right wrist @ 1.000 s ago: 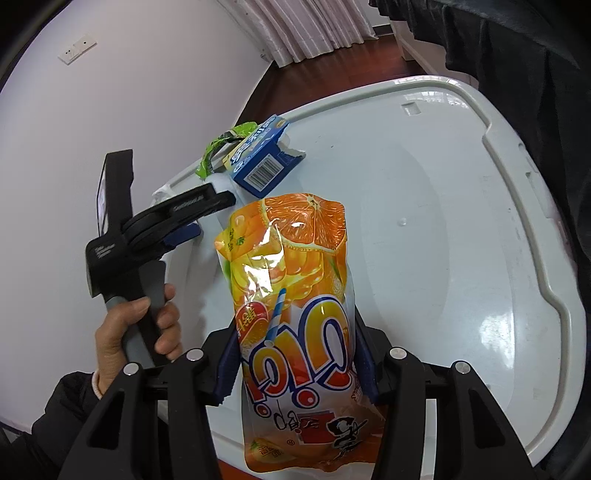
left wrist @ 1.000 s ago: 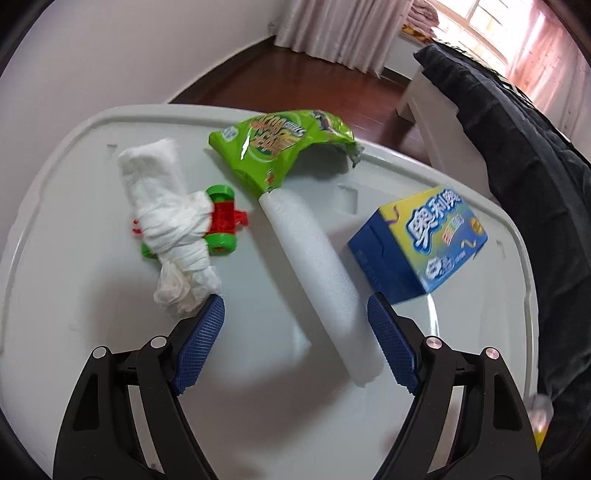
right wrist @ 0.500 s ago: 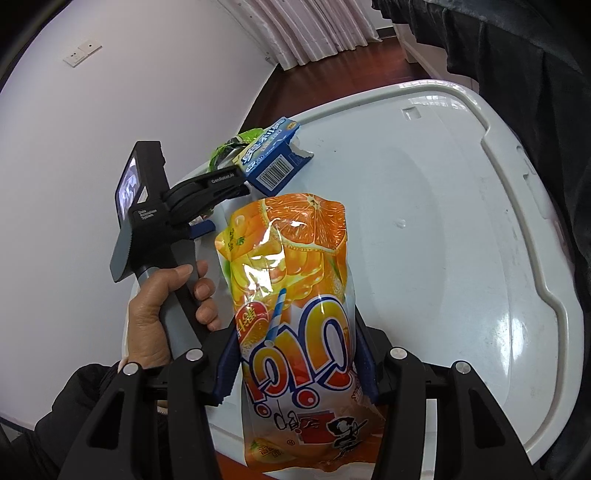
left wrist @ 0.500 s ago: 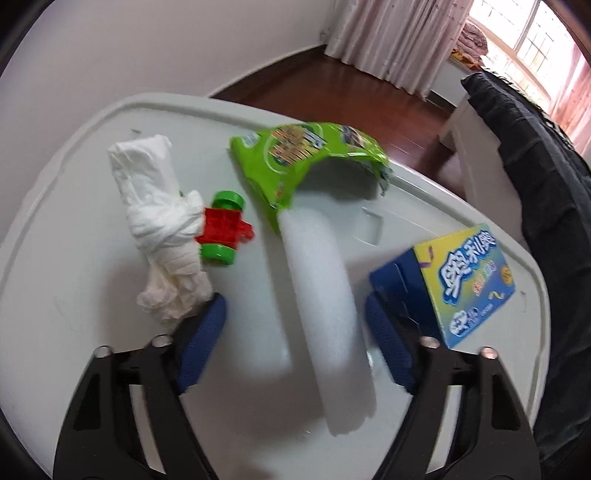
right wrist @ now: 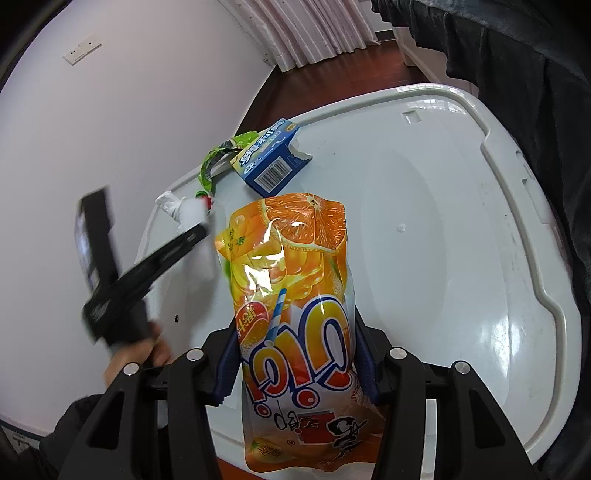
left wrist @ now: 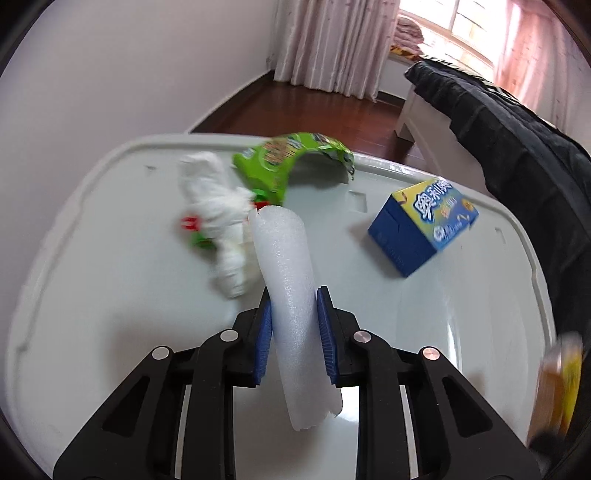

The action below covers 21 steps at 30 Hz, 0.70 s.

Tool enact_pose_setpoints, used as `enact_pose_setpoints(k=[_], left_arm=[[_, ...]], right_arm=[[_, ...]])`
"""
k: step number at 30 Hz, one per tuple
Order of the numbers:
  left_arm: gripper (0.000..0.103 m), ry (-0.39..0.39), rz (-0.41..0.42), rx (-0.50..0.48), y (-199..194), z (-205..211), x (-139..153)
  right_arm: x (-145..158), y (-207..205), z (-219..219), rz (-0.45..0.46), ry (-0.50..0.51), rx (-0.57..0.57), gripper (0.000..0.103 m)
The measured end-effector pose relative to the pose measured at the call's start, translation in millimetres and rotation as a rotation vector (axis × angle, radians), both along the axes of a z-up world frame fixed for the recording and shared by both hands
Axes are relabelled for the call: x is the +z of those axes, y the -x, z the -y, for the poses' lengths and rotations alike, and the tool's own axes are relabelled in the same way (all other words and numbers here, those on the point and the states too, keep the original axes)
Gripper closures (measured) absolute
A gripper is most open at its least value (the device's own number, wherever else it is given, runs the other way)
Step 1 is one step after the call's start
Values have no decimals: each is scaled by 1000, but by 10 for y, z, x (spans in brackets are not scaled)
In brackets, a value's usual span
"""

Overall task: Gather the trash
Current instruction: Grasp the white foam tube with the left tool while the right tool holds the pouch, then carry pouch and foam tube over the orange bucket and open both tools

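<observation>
Your left gripper [left wrist: 294,328] is clamped on the white foam tube [left wrist: 291,291] above the white table [left wrist: 110,295]. Your right gripper [right wrist: 295,354] grips the orange drink pouch [right wrist: 291,295].

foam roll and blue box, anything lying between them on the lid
Nothing: in the left wrist view the white lid is bare between the foam roll and the blue box.

daylight pours in from the window [left wrist: 443,22] at top right of the left wrist view, blown out pinkish. glare patches sit on the glossy white worktop [right wrist: 491,321]. motion blur smears the tissue wad [left wrist: 221,221] and the left gripper [right wrist: 110,273]. fisheye bending and dark vignettes mark all corners.
</observation>
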State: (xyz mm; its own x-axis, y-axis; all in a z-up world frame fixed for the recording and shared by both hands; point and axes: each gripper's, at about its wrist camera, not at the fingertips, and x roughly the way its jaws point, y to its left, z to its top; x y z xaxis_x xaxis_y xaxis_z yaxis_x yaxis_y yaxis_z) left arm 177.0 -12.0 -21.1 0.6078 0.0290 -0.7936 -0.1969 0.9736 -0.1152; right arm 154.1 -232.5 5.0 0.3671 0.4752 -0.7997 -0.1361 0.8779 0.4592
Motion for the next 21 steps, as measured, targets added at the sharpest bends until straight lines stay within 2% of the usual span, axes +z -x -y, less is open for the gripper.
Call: enact_pose_setpoints(k=[6, 13, 16, 21], left_arm=[[80, -60, 51, -74, 541, -8, 322], [80, -32, 57, -133, 1317, -4, 609], [80, -30, 51, -157, 1729, -21, 677], [80, -34, 26, -193, 2183, -22, 656]], right_arm=[[6, 15, -66, 9, 23, -4, 51], [75, 182, -68, 58, 52, -11, 51], [111, 346, -49, 65, 48, -18, 51], [146, 798, -94, 28, -8, -15, 51]])
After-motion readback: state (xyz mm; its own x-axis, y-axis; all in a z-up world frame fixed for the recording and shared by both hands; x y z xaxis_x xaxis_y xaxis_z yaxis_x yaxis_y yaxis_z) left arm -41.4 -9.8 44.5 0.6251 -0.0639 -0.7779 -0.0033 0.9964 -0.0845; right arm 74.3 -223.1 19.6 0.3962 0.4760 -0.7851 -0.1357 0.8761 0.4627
